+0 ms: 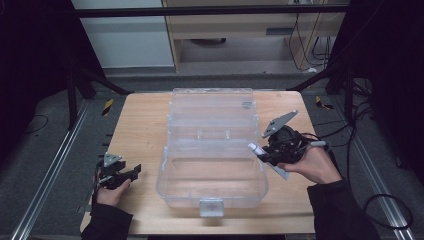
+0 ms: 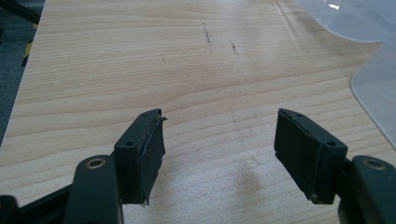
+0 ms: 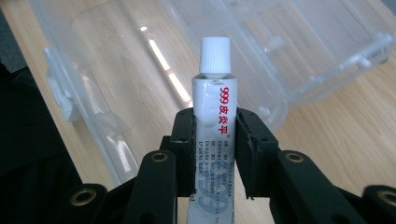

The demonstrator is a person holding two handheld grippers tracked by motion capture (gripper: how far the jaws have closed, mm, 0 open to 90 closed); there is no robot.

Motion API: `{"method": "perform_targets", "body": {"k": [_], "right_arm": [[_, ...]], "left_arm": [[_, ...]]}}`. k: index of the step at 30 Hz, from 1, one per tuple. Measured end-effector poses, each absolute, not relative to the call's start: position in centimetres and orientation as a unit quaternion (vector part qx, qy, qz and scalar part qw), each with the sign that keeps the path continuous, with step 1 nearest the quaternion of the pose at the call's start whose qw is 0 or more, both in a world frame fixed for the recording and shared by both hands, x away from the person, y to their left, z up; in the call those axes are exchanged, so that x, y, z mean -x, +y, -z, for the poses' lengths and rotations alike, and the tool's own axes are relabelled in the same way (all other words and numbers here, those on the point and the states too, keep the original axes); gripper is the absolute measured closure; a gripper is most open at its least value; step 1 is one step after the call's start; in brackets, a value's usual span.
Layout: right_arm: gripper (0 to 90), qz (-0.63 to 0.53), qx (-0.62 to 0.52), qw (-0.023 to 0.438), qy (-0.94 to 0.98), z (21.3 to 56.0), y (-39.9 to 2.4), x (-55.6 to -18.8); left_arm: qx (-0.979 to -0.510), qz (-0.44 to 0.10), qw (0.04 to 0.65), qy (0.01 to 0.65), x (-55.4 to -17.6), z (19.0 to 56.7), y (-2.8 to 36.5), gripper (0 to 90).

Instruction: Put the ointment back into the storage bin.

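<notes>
Ointment tube (image 3: 214,126) in right tongs (image 3: 215,128), beside clear box (image 1: 212,192)

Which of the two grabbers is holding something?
The right gripper: its jaws squeeze a white tube with red writing, beside the clear plastic box. The left gripper is open, with bare table between its jaws.

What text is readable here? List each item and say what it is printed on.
"999皮炎平" in red, running lengthwise on the white squeezable tube with a white ribbed cap, held in the right gripper.
Smaller grey print beside it on the tube: too small to read.
Large grey mark at the tube's lower end: cut off, unreadable.
</notes>
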State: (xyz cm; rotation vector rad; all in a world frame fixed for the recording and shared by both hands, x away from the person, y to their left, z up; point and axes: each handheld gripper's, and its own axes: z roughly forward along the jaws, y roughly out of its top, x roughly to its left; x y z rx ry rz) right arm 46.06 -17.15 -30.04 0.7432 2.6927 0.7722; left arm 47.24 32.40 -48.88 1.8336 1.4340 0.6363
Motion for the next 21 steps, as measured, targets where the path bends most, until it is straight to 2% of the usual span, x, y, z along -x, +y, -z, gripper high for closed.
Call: {"method": "perform_targets", "body": {"k": [12,21], "right_arm": [[70.1,-0.246,-0.173,0.097,0.949,30.4,-12.3,-46.6],[70.1,-0.219,-0.135,0.080,0.963,32.5,-9.9,-47.3]], "left_arm": [[-0.709,-0.245,0.357,0.556,-47.3,48.9,32.4,32.6],[-0.709,-0.245,0.358,0.555,-47.3,48.9,32.5,32.7]]}}
